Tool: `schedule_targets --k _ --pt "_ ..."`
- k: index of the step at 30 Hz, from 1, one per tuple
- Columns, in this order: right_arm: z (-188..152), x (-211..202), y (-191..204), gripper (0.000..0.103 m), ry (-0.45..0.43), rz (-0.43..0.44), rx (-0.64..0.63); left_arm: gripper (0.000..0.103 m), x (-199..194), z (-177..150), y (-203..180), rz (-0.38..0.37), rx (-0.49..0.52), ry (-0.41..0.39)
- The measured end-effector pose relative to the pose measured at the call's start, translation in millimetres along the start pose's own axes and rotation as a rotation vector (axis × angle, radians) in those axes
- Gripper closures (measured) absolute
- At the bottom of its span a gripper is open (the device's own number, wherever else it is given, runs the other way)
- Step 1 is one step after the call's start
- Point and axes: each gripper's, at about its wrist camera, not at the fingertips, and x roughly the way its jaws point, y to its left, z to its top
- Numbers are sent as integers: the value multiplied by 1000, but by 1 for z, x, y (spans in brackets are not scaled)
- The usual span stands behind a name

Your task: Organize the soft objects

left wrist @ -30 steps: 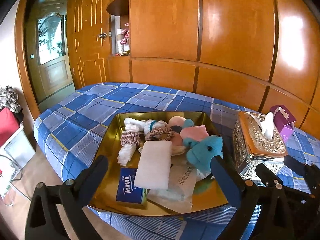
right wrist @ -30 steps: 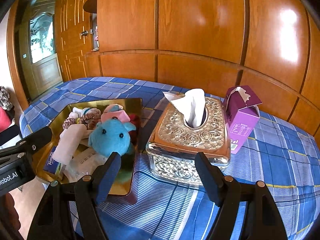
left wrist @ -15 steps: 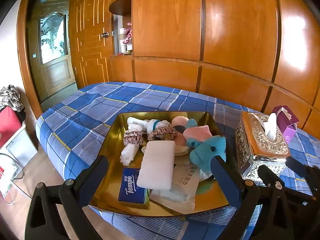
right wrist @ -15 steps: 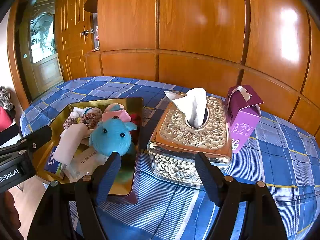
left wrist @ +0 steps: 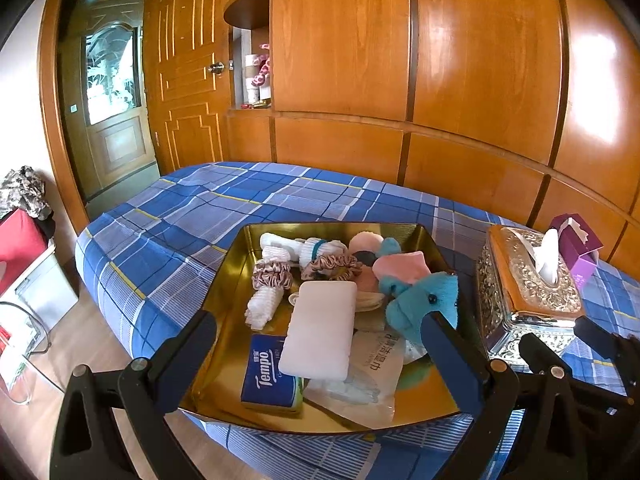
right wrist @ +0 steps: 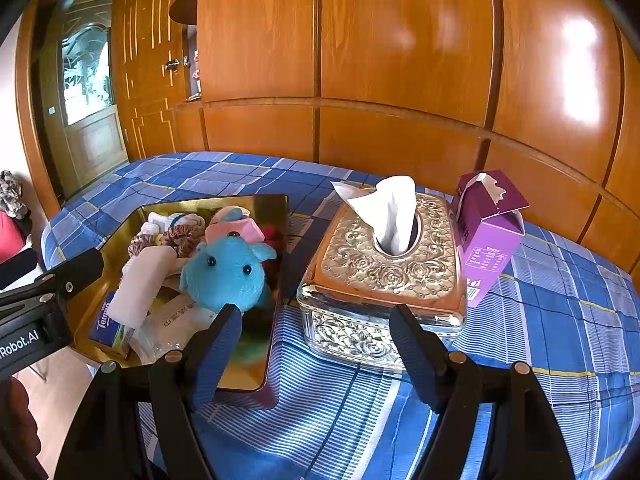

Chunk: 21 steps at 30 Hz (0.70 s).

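Observation:
A gold tray [left wrist: 236, 272] on the blue plaid bed holds several soft items: a blue plush toy [left wrist: 424, 300], a white foam pad [left wrist: 320, 332], a Tempo tissue pack [left wrist: 268, 372], two satin scrunchies [left wrist: 272, 274], rolled white socks [left wrist: 262, 308], pink pieces and a plastic packet [left wrist: 372, 376]. My left gripper [left wrist: 318, 322] hovers open at the tray's near edge, holding nothing. My right gripper [right wrist: 315, 312] is open and empty, between the plush [right wrist: 228, 272] and an ornate tissue box [right wrist: 384, 276].
A purple carton [right wrist: 488, 236] stands just right of the tissue box. Wooden wardrobe panels [left wrist: 480, 80] rise behind the bed. The bed's left edge [left wrist: 104, 280] drops to a wood floor with a red box [left wrist: 20, 240] and a door beyond.

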Motion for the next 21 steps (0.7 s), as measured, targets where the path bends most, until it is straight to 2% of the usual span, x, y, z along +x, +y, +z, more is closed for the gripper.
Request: schedule_targets --k 21 --pt "-1 -1 -2 25 1 3 0 0 0 -1 0 4 1 5"
